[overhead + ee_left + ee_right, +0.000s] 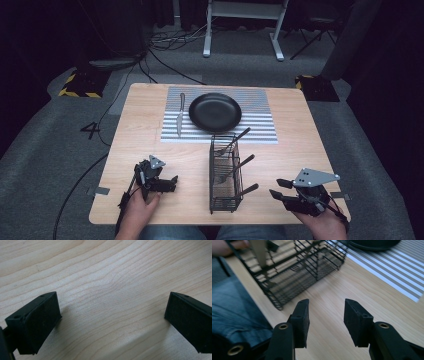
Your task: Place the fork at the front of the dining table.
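A black wire basket (225,170) stands near the table's front middle, with three dark-handled utensils (243,163) leaning out to its right. Behind it a black plate (215,112) rests on a striped placemat (260,125), and a knife (180,116) lies on the mat to the plate's left. My left gripper (172,183) sits low at the front left, open wide over bare wood (112,307). At the front right, my right gripper (276,188) is held above the table, open with nothing between its pads (325,312), aimed toward the basket (294,272).
The wooden table (140,130) has bare room on either side of the basket. The person's trouser leg (234,310) shows past the front edge. White desk legs (206,35), cables and yellow-black floor markers (79,85) lie beyond the table.
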The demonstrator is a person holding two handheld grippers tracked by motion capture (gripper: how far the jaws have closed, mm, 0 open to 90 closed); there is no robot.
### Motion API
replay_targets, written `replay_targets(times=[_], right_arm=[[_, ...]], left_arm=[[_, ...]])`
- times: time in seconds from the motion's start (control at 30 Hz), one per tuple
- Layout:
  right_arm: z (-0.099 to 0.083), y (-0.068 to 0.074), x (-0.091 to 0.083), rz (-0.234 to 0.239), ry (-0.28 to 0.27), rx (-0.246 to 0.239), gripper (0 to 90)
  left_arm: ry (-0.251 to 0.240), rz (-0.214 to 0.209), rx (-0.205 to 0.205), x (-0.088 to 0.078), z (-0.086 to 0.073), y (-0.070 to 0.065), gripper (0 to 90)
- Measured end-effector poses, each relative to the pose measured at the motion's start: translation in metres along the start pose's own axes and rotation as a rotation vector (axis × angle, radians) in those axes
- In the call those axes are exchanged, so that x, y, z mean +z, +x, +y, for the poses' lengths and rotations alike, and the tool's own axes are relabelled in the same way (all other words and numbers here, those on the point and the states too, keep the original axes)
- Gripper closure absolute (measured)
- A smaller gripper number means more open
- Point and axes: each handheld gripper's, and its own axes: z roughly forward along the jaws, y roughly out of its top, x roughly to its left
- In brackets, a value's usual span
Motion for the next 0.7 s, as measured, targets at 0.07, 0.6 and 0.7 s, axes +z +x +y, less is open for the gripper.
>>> replay_targets(times=[0.07, 0.6, 0.7], right_arm=[[0.004, 0.004, -0.003, 0.037, -0.018, 0.0, 55.4], [0.03, 0.029, 0.007, 0.217, -0.057, -0.049, 59.2], [0.032, 0.029, 0.012, 0.238, -0.063, -0.041, 61.6]], left_arm=[[0.001, 0.001, 0.0, 0.0, 0.0, 0.0, 0.3], [0.001, 0.001, 0.001, 0.0, 0.0, 0.0, 0.3], [0.001, 0.001, 0.001, 0.0, 0.0, 0.0, 0.2]])
